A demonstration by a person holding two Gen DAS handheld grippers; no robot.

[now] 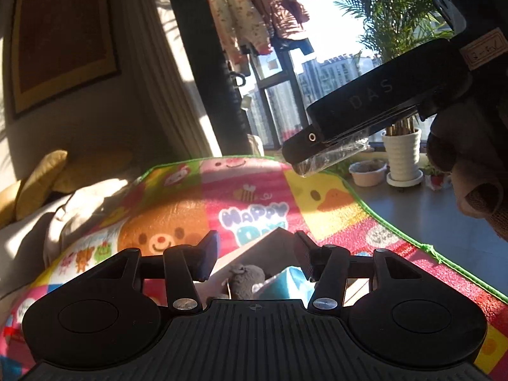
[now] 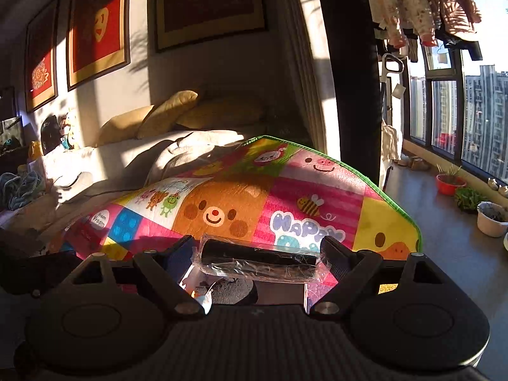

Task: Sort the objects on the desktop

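My right gripper [image 2: 258, 258] is shut on a black bar wrapped in clear plastic [image 2: 258, 262], held crosswise between the fingers above an open box [image 2: 279, 292]. A grey furry object [image 2: 233, 290] lies in that box. In the left wrist view the right gripper [image 1: 304, 152] hangs at the upper right with the wrapped bar [image 1: 333, 155] in it. My left gripper [image 1: 255, 258] is open and empty above the box [image 1: 254, 247], where the grey furry object [image 1: 246, 281] and a blue packet [image 1: 290, 284] lie.
A colourful cartoon play mat [image 2: 285, 197] covers the surface, with its green edge on the right. A sofa with yellow cushions [image 2: 165, 117] stands behind it. Plant pots [image 2: 490, 219] line the floor by the window at the right.
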